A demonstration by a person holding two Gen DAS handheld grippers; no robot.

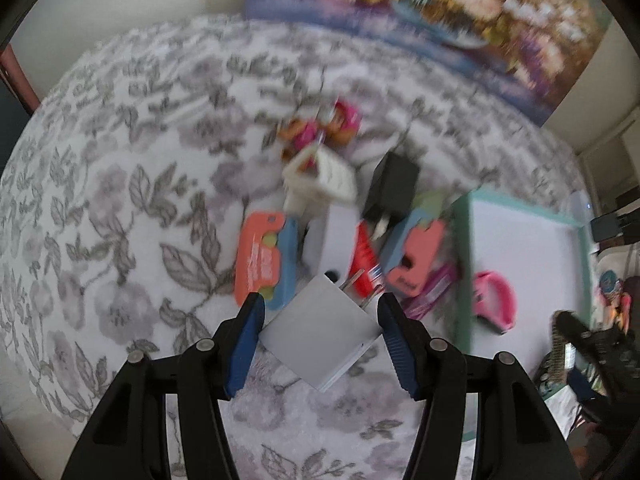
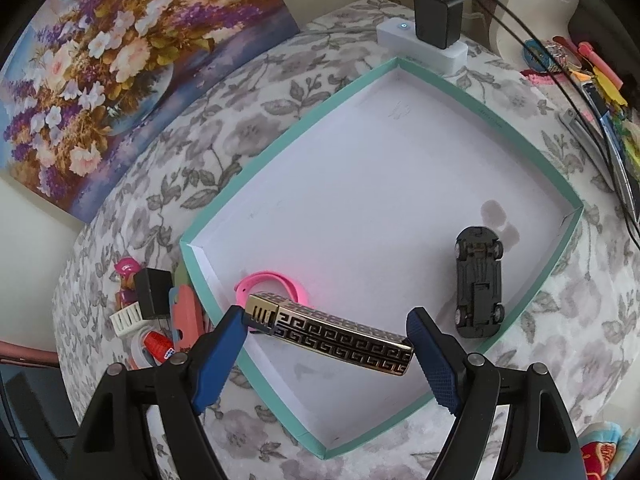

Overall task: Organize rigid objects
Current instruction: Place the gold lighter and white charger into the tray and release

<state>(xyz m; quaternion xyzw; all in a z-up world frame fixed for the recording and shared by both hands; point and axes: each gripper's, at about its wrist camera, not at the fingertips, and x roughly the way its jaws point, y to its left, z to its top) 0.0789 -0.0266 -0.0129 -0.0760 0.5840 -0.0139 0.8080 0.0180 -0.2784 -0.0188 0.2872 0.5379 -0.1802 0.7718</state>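
My left gripper point(image 1: 320, 308) is shut on a white plug adapter point(image 1: 320, 336), which hangs cornerwise between the blue pads point(image 1: 246, 340) above the flowered cloth. Beyond it lies a pile: orange-and-blue cards point(image 1: 260, 256), a black adapter point(image 1: 394, 184), a white ribbed block point(image 1: 320, 176), a pink toy figure point(image 1: 320, 128) and a red piece point(image 1: 364, 260). My right gripper point(image 2: 326, 320) is shut on a gold-and-black patterned bar point(image 2: 340, 336), held lengthwise over the teal-rimmed tray point(image 2: 280, 152). A pink band point(image 2: 288, 284) and an upturned black toy car point(image 2: 478, 284) lie in the tray.
A flower painting point(image 2: 100, 72) leans on the wall behind the table. A white power strip with a black charger point(image 2: 436, 20) and its cables sits past the tray's far corner. Pens and colourful clutter point(image 2: 592, 76) crowd the right edge.
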